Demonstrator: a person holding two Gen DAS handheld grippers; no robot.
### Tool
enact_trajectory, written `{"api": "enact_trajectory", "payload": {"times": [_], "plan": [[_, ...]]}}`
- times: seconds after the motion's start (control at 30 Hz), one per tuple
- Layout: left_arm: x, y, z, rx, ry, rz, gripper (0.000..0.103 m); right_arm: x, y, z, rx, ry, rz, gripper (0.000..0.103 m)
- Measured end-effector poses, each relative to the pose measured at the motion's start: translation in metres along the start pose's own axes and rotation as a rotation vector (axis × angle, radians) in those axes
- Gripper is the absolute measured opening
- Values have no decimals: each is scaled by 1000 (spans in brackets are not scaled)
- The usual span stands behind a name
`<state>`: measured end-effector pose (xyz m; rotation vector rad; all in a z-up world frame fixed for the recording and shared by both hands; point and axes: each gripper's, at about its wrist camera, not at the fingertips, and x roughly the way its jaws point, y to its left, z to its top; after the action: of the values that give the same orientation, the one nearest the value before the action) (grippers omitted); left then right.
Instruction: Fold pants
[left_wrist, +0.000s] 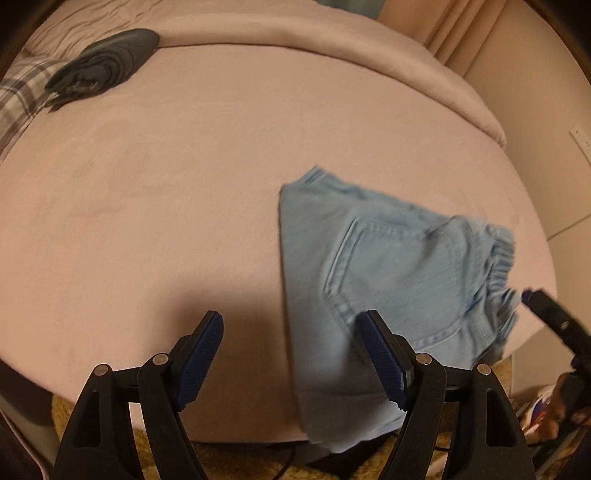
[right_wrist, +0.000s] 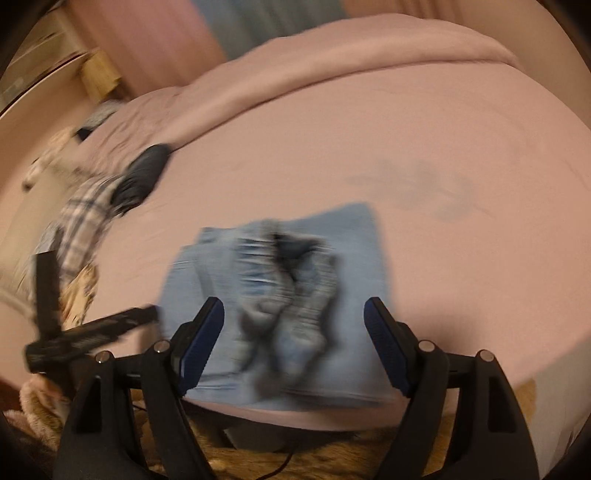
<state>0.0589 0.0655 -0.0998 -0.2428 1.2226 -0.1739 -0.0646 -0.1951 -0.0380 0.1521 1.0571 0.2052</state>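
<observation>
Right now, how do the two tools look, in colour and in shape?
Both match. The left tool and the right tool have matte black plastic arms with silver rivets at the joints. Each finger carries a long, ribbed dark blue pad. No markings or sleeves show.

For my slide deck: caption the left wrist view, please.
Open left gripper above folded light-blue pants on a pink bed.

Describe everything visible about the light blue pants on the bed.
The light blue pants look like denim, folded into a compact bundle with a stitched back pocket facing up and a gathered elastic waistband at one end. They lie flat on the pink bed sheet near its front edge, one folded end hanging slightly over it. Neither gripper holds them; both sets of jaws stand open above. The right wrist view is blurred.
</observation>
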Motion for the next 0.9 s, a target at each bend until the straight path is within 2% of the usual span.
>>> {"api": "enact_trajectory", "payload": {"times": [0.03, 0.1, 0.17, 0.23, 0.27, 0.3, 0.37, 0.4, 0.47, 0.6, 0.7, 0.8, 0.83, 0.87, 0.9], "plan": [[2, 0, 0, 2, 7, 0, 77, 7, 10, 2, -27, 16, 26, 78], [0, -2, 2, -2, 12, 7, 77, 28, 20, 3, -62, 48, 17, 79], [5, 0, 2, -9, 16, 9, 77, 61, 19, 0, -77, 114, -79, 78], [5, 3, 1, -16, 22, 11, 77, 87, 12, -7, -69, 154, -110, 75], [4, 4, 0, -17, 22, 13, 77, 89, 13, -10, -90, 124, -126, 67], [3, 5, 0, -19, 20, 18, 77, 86, 17, -11, -112, 101, -137, 48], [1, 7, -1, -22, 16, 20, 77, 73, 17, -9, -101, 65, -106, 31], [1, 8, -1, -25, 15, 20, 77, 66, 16, -6, -78, 51, -69, 28], [-2, 11, -4, -27, 11, 14, 77, 45, 17, 0, -63, 4, -19, 28], [0, 13, -4, -22, 8, 8, 77, -2, 24, 7, -115, -123, -88, 28], [6, 17, -7, -38, 27, 14, 77, 7, 6, 4, -77, -52, -76, 29], [10, 19, -10, -54, 42, 2, 77, 45, -9, -14, -53, 118, -146, 37], [9, 21, -11, -59, 40, -4, 77, 51, -12, -18, -53, 130, -149, 38], [9, 21, -11, -63, 38, -5, 77, 50, -14, -19, -55, 112, -129, 44], [9, 22, -12, -66, 36, -5, 77, 47, -15, -18, -53, 109, -108, 65]]}}
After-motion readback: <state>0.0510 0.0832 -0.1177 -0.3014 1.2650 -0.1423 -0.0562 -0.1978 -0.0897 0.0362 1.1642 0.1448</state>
